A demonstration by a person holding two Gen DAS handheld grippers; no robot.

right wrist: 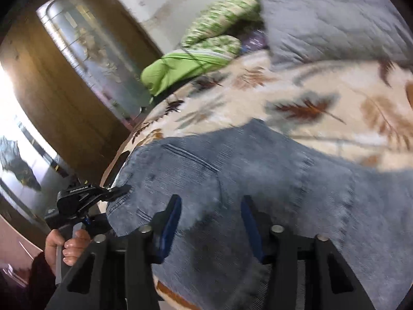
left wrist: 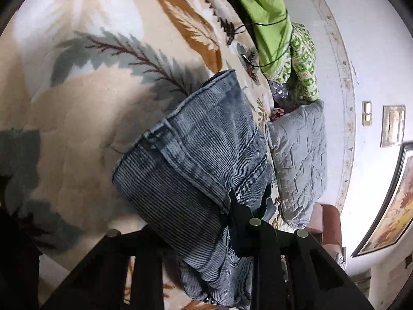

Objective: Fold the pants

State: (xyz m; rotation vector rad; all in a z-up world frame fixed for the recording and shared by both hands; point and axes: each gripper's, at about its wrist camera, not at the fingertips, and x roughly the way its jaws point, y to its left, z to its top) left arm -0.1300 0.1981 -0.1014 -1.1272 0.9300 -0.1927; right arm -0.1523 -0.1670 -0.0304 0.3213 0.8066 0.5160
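Closest in, the left tongs (left wrist: pixel 233 214) are clamped on a bunched edge of the pants (left wrist: pixel 196 160), which lie part-folded on the bed (left wrist: pixel 77 118) with its leaf-patterned blanket. The right tongs (right wrist: pixel 210 222) hover just over the denim with their blue pads (right wrist: pixel 171 222) spread apart and nothing between them. In the right view the left tongs bite a corner of the cloth while a hand (right wrist: pixel 64 245) works the handle. To do this fold well, I would say the free tongs should pin or take the opposite edge, so both lift level and the layer lands square, without dragging the blanket. Farther off sit a grey pillow (left wrist: pixel 299 160) and green bedding (left wrist: pixel 265 18) by the wall.
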